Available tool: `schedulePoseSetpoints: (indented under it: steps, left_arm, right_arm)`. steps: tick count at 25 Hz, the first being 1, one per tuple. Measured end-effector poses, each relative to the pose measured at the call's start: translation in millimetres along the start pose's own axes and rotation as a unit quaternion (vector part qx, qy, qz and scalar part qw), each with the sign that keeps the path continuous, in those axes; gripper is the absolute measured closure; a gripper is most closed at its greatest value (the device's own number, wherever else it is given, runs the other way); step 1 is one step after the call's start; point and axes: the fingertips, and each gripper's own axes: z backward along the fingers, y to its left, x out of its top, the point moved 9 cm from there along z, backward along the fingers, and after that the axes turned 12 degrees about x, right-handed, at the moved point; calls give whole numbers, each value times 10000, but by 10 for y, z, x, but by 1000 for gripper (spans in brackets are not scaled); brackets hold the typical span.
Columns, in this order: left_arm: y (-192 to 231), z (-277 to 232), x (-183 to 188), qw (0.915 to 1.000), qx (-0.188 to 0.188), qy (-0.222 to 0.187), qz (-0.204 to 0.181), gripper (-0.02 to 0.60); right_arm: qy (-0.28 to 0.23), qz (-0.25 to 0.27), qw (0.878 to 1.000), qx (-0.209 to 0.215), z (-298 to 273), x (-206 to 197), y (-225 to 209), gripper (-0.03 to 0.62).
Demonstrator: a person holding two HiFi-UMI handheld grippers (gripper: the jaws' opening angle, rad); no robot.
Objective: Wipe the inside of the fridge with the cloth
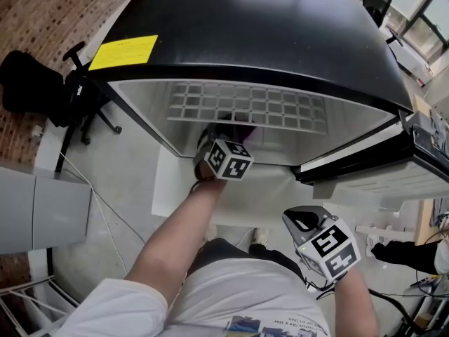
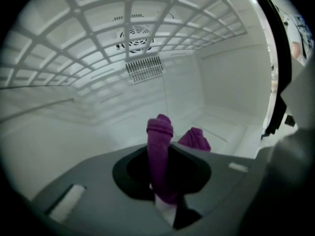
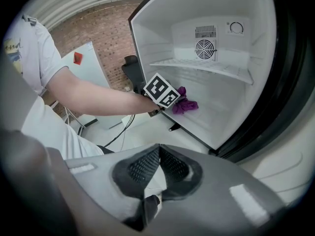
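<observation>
On the far left of the head view, a yellow label (image 1: 123, 52) sits on the black top of the fridge (image 1: 280, 34). Its print is too small to read, and no brand shows anywhere on the cabinet. Below it the left gripper (image 2: 165, 178) reaches in under the white wire shelf (image 2: 98, 48), its jaws clamped on a fold of the purple cloth (image 2: 158, 132). The rest of the cloth bunches low over the white floor near the front edge, but I cannot tell whether it touches. The cloth looks light, soft and limp, so it should drape and crumple rather than hold a shape. A pinch on a thick fold, as here, seems the secure hold, with loose fabric left to press against the smooth liner. On the back wall are a round fan vent (image 2: 135, 37) and a slotted grille (image 2: 144, 69), neither with legible marking. To the right, outside the fridge, the right gripper (image 3: 157, 168) has its jaws together on nothing.
</observation>
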Motion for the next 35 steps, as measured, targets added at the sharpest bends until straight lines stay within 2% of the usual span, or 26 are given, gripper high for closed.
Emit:
schedulePoseSetpoints:
  steps: [6,16,23,27,31,35]
  left_arm:
    - [184,52,-142,9994,289,141,-86,514]
    - [343,400,-308,9984,570,-14,-36,514]
    - [493,749,-324,9968,733,-176,261,514]
    - [394,1034,-108,9974,425,-487,333,513]
    - [-33,1279,177,9951,-320,-790,495,514]
    - [-528,1276,453,9859,-1018,-924,957,513]
  right_arm:
    - [13,60,10000,68,-93,64,61,591]
    - [-47,90,9998,188,-182,76,206,591]
    - [-95,38,9996,260,-172,-30,258,591]
    - [-152,-3,9994,303,-172,-68,259,591]
    - [-125,-2,9994,328,-166,-128,236,591]
    - [-97,-58,9995,291,-87,-211,216,591]
